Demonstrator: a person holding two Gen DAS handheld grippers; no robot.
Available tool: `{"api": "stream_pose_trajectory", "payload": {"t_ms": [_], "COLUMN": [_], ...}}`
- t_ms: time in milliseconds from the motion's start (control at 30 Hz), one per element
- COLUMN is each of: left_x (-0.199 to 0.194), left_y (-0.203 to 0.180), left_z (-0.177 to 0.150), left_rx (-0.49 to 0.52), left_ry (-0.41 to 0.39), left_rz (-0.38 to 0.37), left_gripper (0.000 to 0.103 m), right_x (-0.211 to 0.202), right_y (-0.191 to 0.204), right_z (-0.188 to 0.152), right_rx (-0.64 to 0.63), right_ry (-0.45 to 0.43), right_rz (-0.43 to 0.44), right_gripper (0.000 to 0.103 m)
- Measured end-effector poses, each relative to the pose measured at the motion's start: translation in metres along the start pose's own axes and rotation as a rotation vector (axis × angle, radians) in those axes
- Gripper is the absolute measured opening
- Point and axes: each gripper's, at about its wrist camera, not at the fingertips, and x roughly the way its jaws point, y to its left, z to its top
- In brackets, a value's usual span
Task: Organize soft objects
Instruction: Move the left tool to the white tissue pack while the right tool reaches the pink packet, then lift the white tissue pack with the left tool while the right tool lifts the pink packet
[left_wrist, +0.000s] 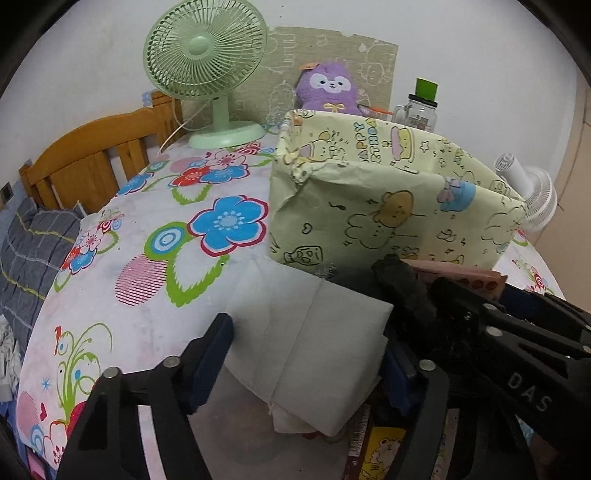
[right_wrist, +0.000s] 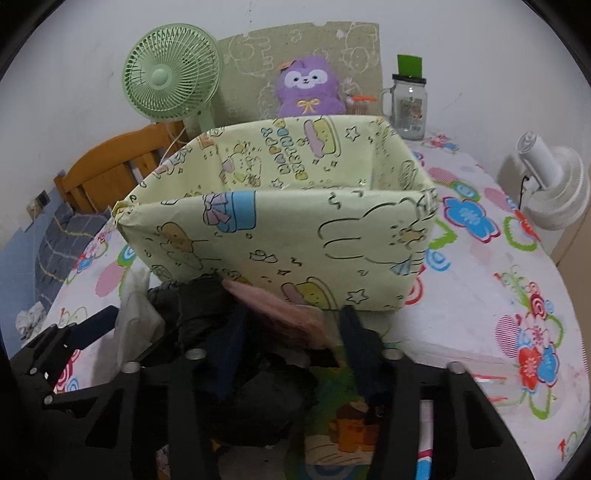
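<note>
White wall behind; flowered cloth over the worktop (left_wrist: 155, 258). At the back, a green fan (left_wrist: 205, 55), a purple plush toy (left_wrist: 328, 86) against a patterned card, and a glass jar with a green lid (left_wrist: 421, 107). Far right, a white fan (right_wrist: 550, 181). To the left, a wooden headboard (left_wrist: 92, 155) and dark checked bedding. In the middle, a yellow cartoon-print box (right_wrist: 280, 236), open at the top, nothing visible inside. Just before the box, a pile of soft things: white folded cloth (left_wrist: 314, 347), black garment (right_wrist: 199, 306), pink cloth (right_wrist: 280, 314), touching one another. Left tongs (left_wrist: 306, 365) partly closed astride the white folded cloth, blue pads at either edge, pressing or not: cannot tell. Right tongs (right_wrist: 291, 350) narrowed around the pink cloth, pads apparently touching its sides.
</note>
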Motion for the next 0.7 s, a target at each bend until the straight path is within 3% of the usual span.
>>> {"api": "stream_pose_trajectory", "payload": {"t_ms": [133,367,533,700], "left_x": [-0.004,-0.012,-0.018,-0.024], "left_y": [-0.004,-0.007,-0.008,-0.011], "left_z": [-0.002,-0.003,-0.003,-0.005], "left_rx": [0.017,0.033,0.030,0.031], "left_ry": [-0.010,-0.015,-0.013,-0.015], "left_rz": [-0.011,-0.011,-0.020,-0.039], "left_gripper": [0.052,0.033,0.020,0.016], "right_x": [-0.005,-0.018,-0.026,-0.037], "right_y": [0.004,0.018,0.020,0.018], "right_z": [-0.003,-0.008,-0.012,-0.012], "right_rx": [-0.013,-0.056,-0.058,-0.048], "right_ry": [-0.004,-0.020,-0.034,-0.060], "right_rz": [0.028,0.057,0.048,0.030], "right_gripper": [0.037,0.013,0.013,0.013]}}
